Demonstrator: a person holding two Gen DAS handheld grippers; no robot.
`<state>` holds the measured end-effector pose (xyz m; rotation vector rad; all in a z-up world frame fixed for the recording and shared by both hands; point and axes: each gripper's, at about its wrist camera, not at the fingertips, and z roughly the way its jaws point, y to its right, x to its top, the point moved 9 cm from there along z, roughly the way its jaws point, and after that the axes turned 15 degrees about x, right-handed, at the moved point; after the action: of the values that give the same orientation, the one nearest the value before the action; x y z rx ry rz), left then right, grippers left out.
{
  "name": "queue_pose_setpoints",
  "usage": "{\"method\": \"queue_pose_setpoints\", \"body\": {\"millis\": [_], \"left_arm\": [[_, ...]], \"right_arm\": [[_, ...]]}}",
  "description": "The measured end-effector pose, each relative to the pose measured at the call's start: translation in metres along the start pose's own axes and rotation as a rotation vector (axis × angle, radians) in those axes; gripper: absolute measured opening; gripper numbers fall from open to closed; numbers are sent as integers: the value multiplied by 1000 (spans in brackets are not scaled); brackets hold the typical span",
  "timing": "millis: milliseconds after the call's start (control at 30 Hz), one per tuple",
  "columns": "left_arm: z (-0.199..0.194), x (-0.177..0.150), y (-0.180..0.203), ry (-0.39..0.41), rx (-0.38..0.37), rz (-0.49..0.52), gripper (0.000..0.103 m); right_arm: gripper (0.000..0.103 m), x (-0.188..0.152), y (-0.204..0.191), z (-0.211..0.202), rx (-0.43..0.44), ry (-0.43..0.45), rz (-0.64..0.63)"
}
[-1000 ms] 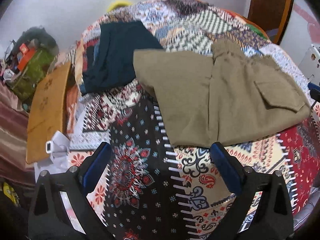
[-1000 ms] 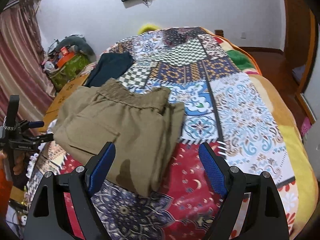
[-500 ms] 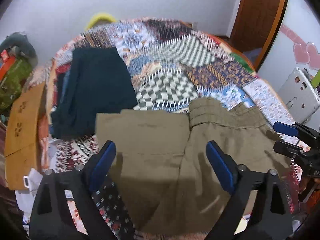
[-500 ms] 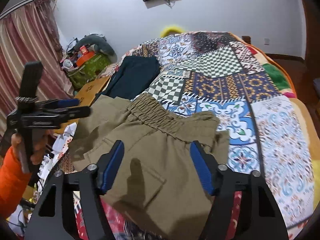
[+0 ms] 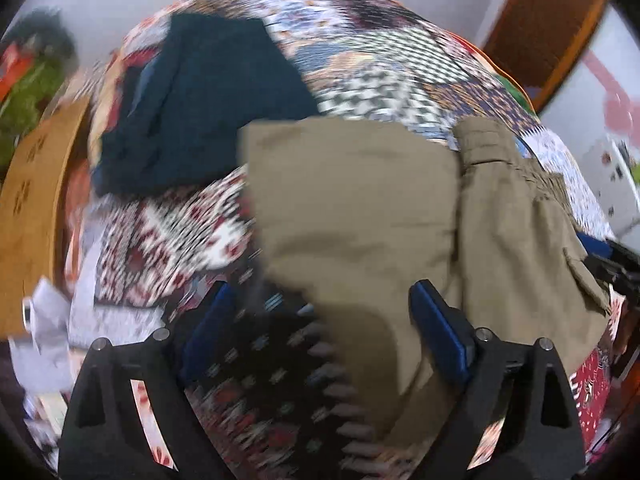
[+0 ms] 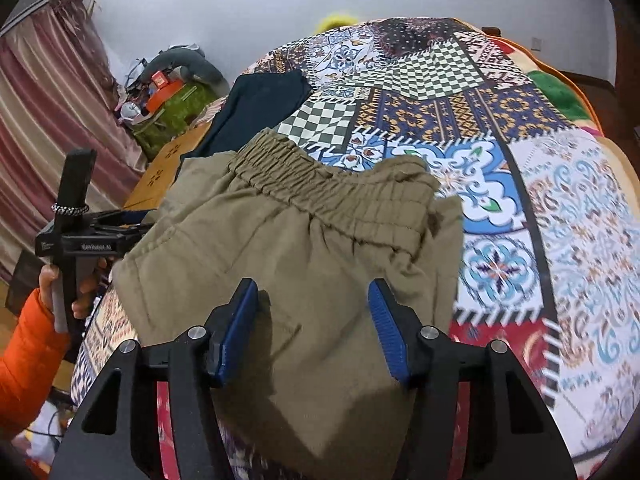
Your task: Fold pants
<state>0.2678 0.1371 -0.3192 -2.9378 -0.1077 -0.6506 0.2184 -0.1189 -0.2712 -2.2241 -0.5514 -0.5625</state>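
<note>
Olive-khaki pants (image 6: 304,256) lie folded on the patchwork bedspread (image 6: 540,208), elastic waistband toward the far side. In the blurred left wrist view the pants (image 5: 360,208) fill the middle and right. My left gripper (image 5: 320,320) is open, its right finger over the near edge of the folded cloth, its left finger over the bedspread. My right gripper (image 6: 312,316) is open, both blue pads over the near part of the pants. The left gripper also shows in the right wrist view (image 6: 120,224), at the pants' left edge, held by a hand in an orange sleeve.
A folded dark navy garment (image 5: 208,96) lies on the bed beyond the pants, also in the right wrist view (image 6: 256,108). A wooden panel (image 5: 32,216) and clutter (image 6: 168,92) stand left of the bed. A curtain (image 6: 48,112) hangs at far left.
Both grippers have come down closer over the pants. The left wrist view swung left and blurred. The right gripper's jaws stand narrower than a second ago.
</note>
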Motion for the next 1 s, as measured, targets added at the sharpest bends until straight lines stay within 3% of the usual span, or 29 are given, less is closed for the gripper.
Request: {"method": "queue_pose_setpoints", "body": {"millis": [133, 267, 467, 633, 833, 1000], "left_arm": [[-3, -18, -25, -16, -14, -80, 92], [-13, -26, -33, 3, 40, -78, 92], [-21, -38, -50, 5, 153, -67, 90], [-27, -41, -60, 12, 162, -90, 90], [-50, -15, -57, 68, 90, -149, 90], [-39, 8, -29, 48, -27, -151, 90]], "right_arm": [[52, -10, 1, -14, -65, -2, -23], [56, -22, 9, -28, -138, -8, -16], [56, -38, 25, -47, -137, 18, 72], [65, -40, 28, -61, -168, 37, 96], [69, -29, 32, -71, -186, 92, 131], [70, -13, 31, -61, -154, 103, 133]]}}
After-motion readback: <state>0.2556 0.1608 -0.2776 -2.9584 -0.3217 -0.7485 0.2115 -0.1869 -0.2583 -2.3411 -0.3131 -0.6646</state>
